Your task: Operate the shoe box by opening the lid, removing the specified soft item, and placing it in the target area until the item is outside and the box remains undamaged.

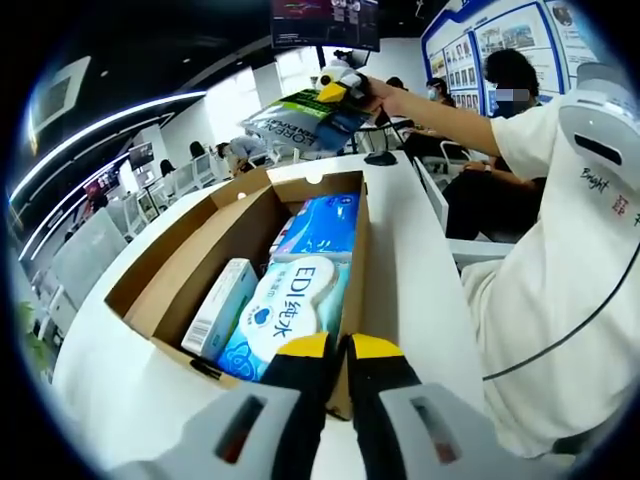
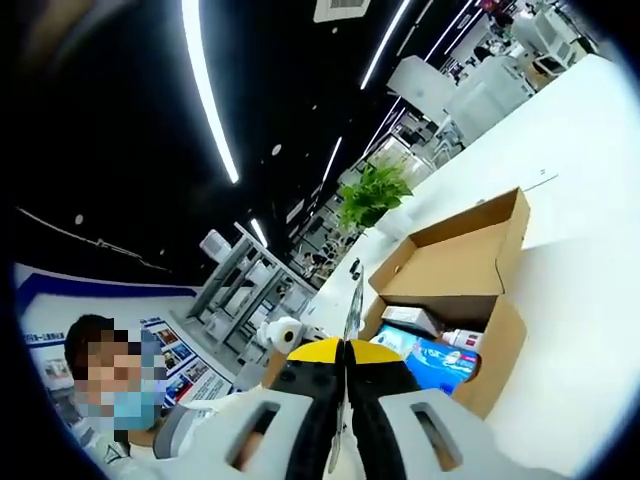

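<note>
1. White tabletop point(image 1: 405, 270) runs through an open-plan office with strip lights overhead, monitors and seated people in the background, and a green potted plant point(image 2: 372, 192) beyond the table in the right gripper view.
2. On the table stands an open brown cardboard box point(image 1: 180, 270), its lid flap point(image 2: 470, 232) folded back and its long axis running away from the left gripper's camera.
3. Inside the box, in the left gripper view, lie a pack of wet wipes with a white oval lid point(image 1: 285, 315) nearest the camera, a blue soft pack point(image 1: 325, 228) beyond it, and a small white carton point(image 1: 220, 305) along the left wall.
4. The right gripper view shows the same box from the far end, with a blue pack point(image 2: 430, 358) and a small white bottle point(image 2: 463, 340) visible in it.
5. A soft flat packet with green and dark printing point(image 1: 300, 122) is out of the box, held in the air above the box's far end by the right gripper point(image 1: 340, 82) at the end of the person's outstretched arm point(image 1: 440, 112); its long axis lies roughly level, pointing left across the view.
6. In the right gripper view, the right gripper point(image 2: 346, 370) has its yellow-tipped jaws pressed onto the packet's thin edge point(image 2: 355, 300), seen edge-on.
7. The left gripper point(image 1: 340, 350) sits low over the box's near end, jaws closed together with nothing seen between them.
</note>
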The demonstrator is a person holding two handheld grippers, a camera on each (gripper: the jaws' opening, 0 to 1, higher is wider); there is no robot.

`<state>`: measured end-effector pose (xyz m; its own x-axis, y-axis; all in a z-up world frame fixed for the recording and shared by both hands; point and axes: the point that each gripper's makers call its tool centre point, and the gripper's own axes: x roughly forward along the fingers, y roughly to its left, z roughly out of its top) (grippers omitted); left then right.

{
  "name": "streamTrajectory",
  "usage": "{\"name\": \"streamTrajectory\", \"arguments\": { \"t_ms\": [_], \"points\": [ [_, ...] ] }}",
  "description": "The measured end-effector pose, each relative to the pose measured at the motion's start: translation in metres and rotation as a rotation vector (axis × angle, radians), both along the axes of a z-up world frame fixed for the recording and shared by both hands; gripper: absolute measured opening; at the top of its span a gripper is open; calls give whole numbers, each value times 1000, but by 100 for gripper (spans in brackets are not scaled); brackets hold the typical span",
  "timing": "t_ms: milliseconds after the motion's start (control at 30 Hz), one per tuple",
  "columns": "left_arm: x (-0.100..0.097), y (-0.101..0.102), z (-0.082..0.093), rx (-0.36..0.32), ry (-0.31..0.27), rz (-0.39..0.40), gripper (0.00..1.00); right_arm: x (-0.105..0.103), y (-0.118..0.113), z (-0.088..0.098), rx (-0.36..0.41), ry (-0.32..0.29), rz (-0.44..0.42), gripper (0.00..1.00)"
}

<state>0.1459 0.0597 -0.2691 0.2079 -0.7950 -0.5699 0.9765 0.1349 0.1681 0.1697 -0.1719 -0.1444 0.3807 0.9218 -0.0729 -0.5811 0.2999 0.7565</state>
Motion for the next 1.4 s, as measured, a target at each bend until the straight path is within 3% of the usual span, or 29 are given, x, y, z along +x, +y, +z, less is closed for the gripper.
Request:
{"name": "streamTrajectory", "arguments": {
  "t_ms": [300,867,1200,1400],
  "points": [
    [0,0,0,-3,3,1,6,-11,-23,-3,13,16,-29,0],
    [0,1,0,-6,3,-18,5,-30,-61,12,33,7,-34,0],
    [0,0,0,-8,1,-17,5,-33,-66,6,-14,10,-41,0],
    [0,1,1,-21,2,-16,5,-38,-73,8,-48,5,4,0]
  ]
}}
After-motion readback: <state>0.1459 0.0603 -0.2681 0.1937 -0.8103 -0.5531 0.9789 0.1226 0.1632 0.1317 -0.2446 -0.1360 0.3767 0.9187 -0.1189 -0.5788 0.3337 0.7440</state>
